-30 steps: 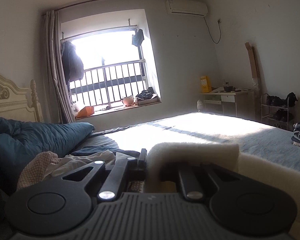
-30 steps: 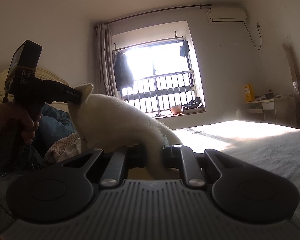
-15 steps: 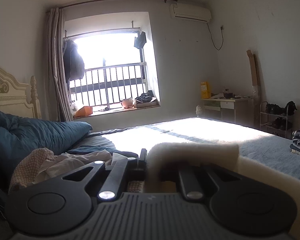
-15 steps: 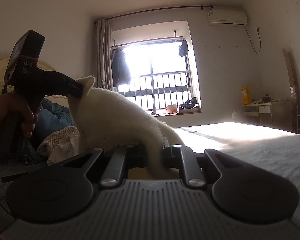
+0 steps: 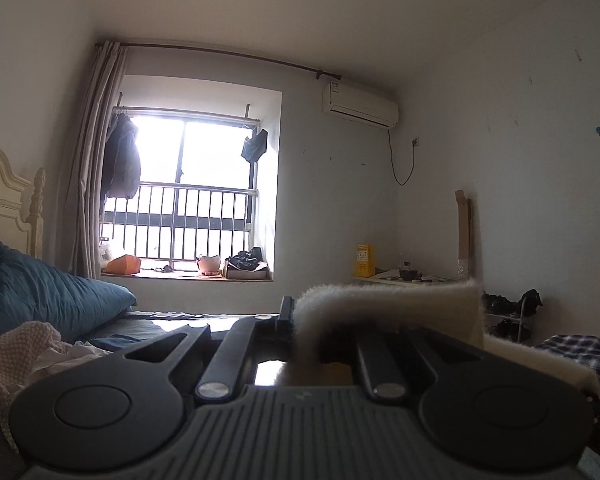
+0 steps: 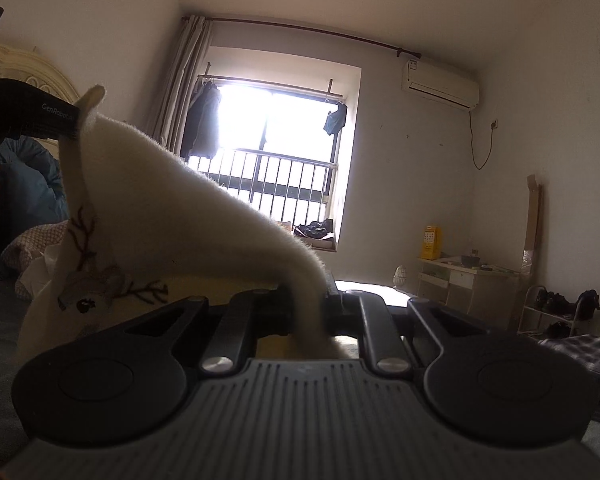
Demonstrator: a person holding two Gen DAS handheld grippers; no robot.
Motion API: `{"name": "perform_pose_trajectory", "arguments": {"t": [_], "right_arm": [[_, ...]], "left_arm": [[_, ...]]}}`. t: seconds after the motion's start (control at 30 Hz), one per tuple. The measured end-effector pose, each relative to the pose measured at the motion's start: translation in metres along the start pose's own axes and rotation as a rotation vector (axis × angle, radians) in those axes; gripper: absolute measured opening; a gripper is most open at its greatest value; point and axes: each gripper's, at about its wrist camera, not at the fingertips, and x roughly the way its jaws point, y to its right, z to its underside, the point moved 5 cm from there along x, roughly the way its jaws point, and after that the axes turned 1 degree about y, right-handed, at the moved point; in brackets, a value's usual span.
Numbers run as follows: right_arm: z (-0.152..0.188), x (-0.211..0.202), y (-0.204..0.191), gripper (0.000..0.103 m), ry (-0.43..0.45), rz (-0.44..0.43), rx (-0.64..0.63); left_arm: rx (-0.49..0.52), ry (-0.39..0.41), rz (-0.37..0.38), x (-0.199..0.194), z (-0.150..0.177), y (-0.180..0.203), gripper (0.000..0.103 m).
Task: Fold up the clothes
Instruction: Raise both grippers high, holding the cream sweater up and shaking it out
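A cream fleece garment with an embroidered reindeer hangs stretched between both grippers above the bed. My right gripper is shut on one edge of it, the cloth running up and left from its jaws. The other edge is pinched by my left gripper, seen at the upper left of the right wrist view. In the left wrist view, my left gripper is shut on the fleece garment, which drapes to the right across the gripper body.
A heap of unfolded clothes lies by the blue duvet on the left. Folded plaid clothes sit at the bed's right edge. A shoe rack and small desk stand by the right wall.
Both grippers have risen with the garment and rolled, so the bed has dropped low in both views. The fleece now hangs higher, showing the reindeer embroidery.
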Motion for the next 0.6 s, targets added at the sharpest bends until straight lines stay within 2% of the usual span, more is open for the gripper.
{"name": "perform_pose_trajectory", "arguments": {"t": [0.27, 0.6], "right_arm": [[-0.067, 0.009, 0.006, 0.011, 0.078, -0.013, -0.037], [-0.163, -0.004, 0.010, 0.011, 0.264, 0.006, -0.075]], "left_arm": [[-0.047, 0.135, 0.012, -0.024, -0.049, -0.011, 0.010], [0.014, 0.297, 0.007, -0.069, -0.133, 0.002, 0.010]]}}
